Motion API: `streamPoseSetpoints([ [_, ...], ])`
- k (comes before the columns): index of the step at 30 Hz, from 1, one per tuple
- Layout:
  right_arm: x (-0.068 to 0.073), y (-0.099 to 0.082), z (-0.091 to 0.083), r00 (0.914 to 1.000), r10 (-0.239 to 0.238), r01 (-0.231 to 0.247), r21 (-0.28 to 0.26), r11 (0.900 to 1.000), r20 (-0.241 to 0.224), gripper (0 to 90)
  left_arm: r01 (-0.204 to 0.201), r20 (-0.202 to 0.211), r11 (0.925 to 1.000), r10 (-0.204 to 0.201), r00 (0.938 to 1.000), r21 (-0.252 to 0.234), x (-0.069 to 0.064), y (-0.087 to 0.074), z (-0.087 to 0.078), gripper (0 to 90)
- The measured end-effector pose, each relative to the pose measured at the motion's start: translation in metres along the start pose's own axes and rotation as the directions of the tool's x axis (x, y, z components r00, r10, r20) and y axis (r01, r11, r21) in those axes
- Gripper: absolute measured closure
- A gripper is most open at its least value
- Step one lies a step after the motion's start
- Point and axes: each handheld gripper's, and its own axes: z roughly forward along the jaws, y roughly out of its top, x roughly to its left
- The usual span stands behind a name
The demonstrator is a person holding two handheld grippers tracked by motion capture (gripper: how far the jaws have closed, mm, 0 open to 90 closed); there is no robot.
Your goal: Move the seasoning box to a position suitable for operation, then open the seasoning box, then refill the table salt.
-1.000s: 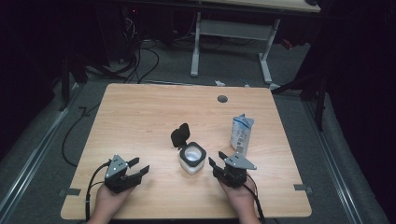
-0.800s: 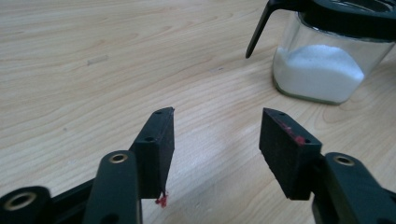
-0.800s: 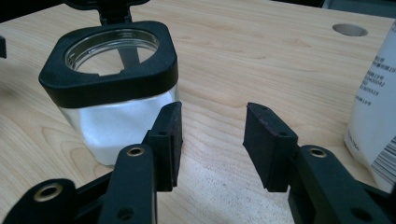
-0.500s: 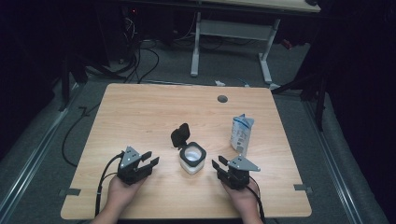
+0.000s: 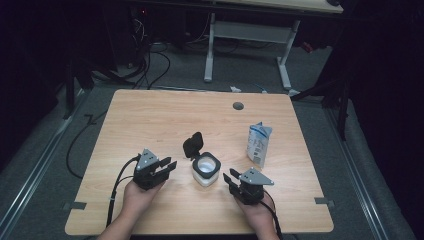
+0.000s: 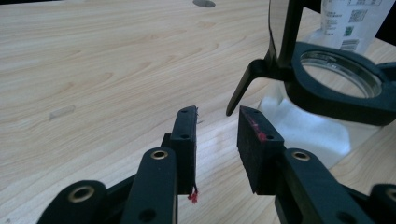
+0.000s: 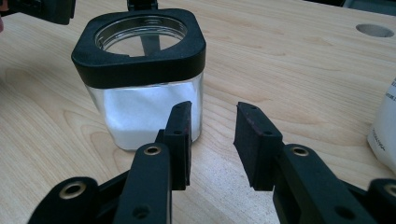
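Note:
A square glass jar [image 5: 205, 169] with a black collar, part full of white powder, stands near the table's front, its black flip lid [image 5: 192, 145] raised. Just left of it my left gripper [image 5: 169, 166] points at the jar. Its jaws have just been closing, and a gap with nothing in it is left between them. In the left gripper view the jar [image 6: 336, 84] lies ahead to the right of the left gripper [image 6: 217, 116]. My right gripper [image 5: 229, 176] sits to the jar's front right, its jaws also just narrowed around nothing. The right gripper [image 7: 212, 112] faces the jar [image 7: 140, 70].
A white and blue pouch [image 5: 259, 144] stands upright right of the jar, also the pouch [image 7: 385, 135] beside my right jaw. A round cable hole [image 5: 238, 106] marks the wooden table [image 5: 150, 120] at the back. Cables trail on the floor beyond.
My left gripper has moved right toward the jar and lifted a little. The jaws of both grippers have narrowed. The right hand has stayed in place.

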Motion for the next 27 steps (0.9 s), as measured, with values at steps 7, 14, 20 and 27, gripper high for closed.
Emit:
streamPoseSetpoints([
  [7,0.002,0.001,0.000,0.9999,-0.009,0.009,-0.001,1.0000,-0.004,68.4,0.003,-0.002,1.0000,-0.003,1.0000,0.003,-0.001,0.011,0.004,72.6],
  [14,0.002,0.000,0.000,0.9999,-0.010,0.010,0.001,0.9999,-0.004,69.8,0.005,-0.004,0.9999,-0.005,1.0000,0.016,0.000,0.019,0.011,78.6],
  [20,0.004,-0.001,-0.001,0.9997,-0.020,0.020,0.007,0.9998,-0.013,81.8,0.015,0.001,0.9999,-0.015,0.9999,0.003,-0.001,0.028,0.016,85.4],
  [27,0.007,-0.001,0.001,0.9992,-0.027,0.028,0.011,0.9996,-0.030,90.0,0.012,0.015,0.9999,-0.012,0.9998,-0.010,-0.006,0.039,0.020,89.7],
])
